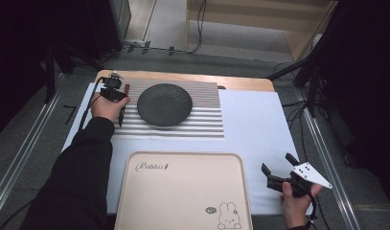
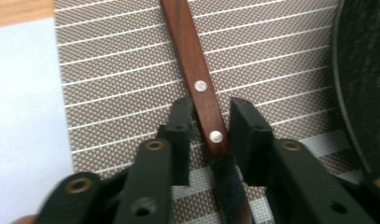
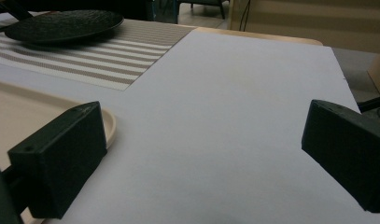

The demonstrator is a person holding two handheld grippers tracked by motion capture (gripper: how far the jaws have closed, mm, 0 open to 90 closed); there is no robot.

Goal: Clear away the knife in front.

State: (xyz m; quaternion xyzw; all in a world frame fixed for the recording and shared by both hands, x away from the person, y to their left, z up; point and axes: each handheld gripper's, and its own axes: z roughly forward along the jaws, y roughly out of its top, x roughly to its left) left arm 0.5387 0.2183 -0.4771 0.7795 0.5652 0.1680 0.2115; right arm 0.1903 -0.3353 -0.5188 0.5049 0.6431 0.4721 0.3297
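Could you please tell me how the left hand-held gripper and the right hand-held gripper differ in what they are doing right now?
The left hand-held gripper has its jaws narrowed around a wooden-handled knife on the striped placemat; the right hand-held gripper has its jaws spread wide with nothing between them. The left one is at the far left beside the dark plate; the right one hovers over white paper near the tray. Both have black jaws.

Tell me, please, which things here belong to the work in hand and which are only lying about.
In the work:
- left gripper, jaws around the handle
- knife with wooden handle
- striped placemat under it

Lying about:
- dark plate
- beige tray
- right gripper, open over white sheet
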